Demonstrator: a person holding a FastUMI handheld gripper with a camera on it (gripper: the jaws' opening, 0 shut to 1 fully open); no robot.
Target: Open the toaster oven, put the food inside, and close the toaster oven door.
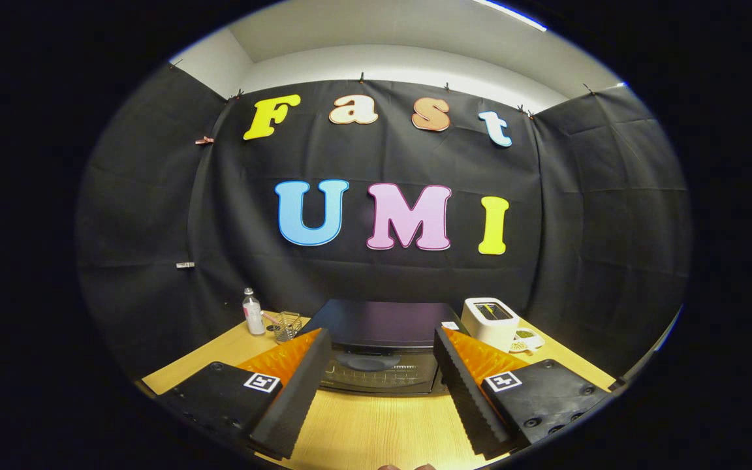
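Observation:
The black toaster oven stands on the wooden table just beyond my fingers, its dark top showing and its glass door facing me; the door looks closed. My gripper is open, held above the table in front of the oven. Its two fingers stand wide apart, one toward each side of the door, with nothing between them. A small plate with greenish food lies to the right of the oven, in front of a white toaster.
A white pop-up toaster stands right of the oven. Left of the oven are a small clear bottle and a wire mesh holder. Black cloth walls close in the table behind and at both sides.

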